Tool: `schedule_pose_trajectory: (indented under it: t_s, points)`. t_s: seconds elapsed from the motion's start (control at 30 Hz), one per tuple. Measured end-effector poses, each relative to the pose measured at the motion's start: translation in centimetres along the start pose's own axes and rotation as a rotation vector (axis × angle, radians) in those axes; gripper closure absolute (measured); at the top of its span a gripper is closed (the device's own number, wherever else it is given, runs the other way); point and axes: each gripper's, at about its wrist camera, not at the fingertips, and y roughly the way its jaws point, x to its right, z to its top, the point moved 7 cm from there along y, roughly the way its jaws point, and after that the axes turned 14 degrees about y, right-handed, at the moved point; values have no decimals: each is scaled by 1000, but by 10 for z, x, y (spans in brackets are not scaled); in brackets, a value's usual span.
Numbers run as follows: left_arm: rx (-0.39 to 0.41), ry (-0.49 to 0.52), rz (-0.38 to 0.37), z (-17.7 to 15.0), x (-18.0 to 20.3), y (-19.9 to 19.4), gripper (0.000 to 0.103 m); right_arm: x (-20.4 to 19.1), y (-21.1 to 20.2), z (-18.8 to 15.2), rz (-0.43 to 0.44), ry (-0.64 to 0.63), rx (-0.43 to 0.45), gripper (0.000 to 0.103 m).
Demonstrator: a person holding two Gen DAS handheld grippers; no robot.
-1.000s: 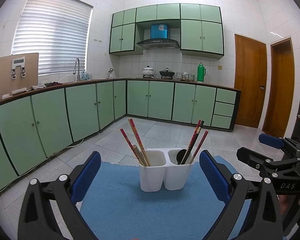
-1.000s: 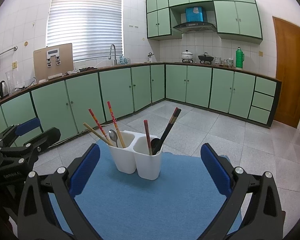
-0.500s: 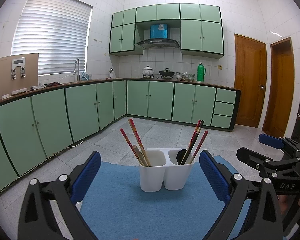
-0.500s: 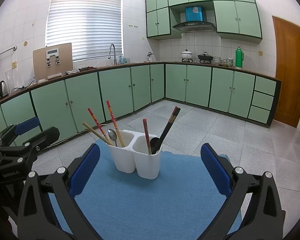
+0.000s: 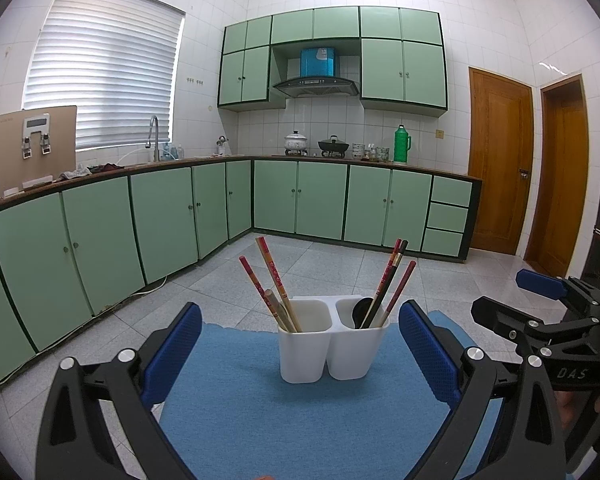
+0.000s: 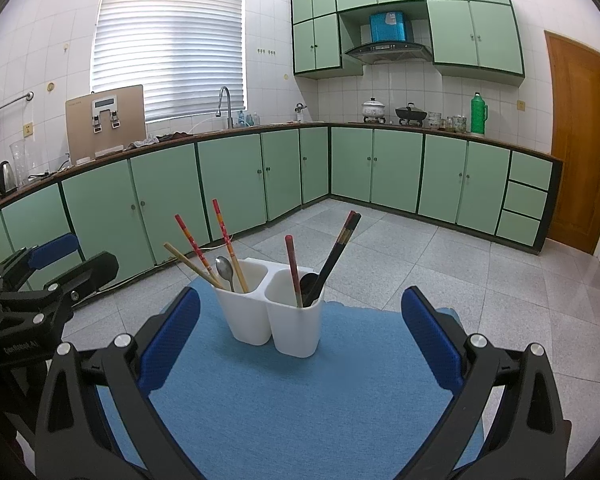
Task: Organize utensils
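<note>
— So, where do the utensils stand?

— All in the white two-cup holder (image 5: 334, 344), upright on the blue mat (image 5: 260, 420) between both grippers. From the left wrist view, the left cup has the red-patterned chopsticks (image 5: 274, 280) with a plain wooden one; the right cup has red and dark chopsticks (image 5: 386, 284) and a black spoon (image 5: 362, 310). The right wrist view also shows a metal spoon (image 6: 225, 270) among the left cup's sticks.

— And the jaws?

— Spread wide on both the left gripper (image 5: 300, 354) and the right gripper (image 6: 300, 340); neither holds anything, and both sit well short of the holder.

— How would those pieces handle?

— Probably light, stiff and thin. Lacquered sticks likely slip, so pinch one high on the exposed shaft, well above the rim, across its width. The sticks lean and cross, so pulling along the lean should avoid dragging neighbours. The holder looks light too; it may tip or slide unless steadied.

— The spoons?

— Take the handle if reachable; the black one's is hard to make out.
</note>
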Motion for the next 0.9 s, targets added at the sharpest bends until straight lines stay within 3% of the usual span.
schedule_pose_trajectory:
  t_s: [0.9]
  points:
    - [-4, -3, -7, 0, 1, 2, 6, 1, 3, -3, -2, 2, -3, 5]
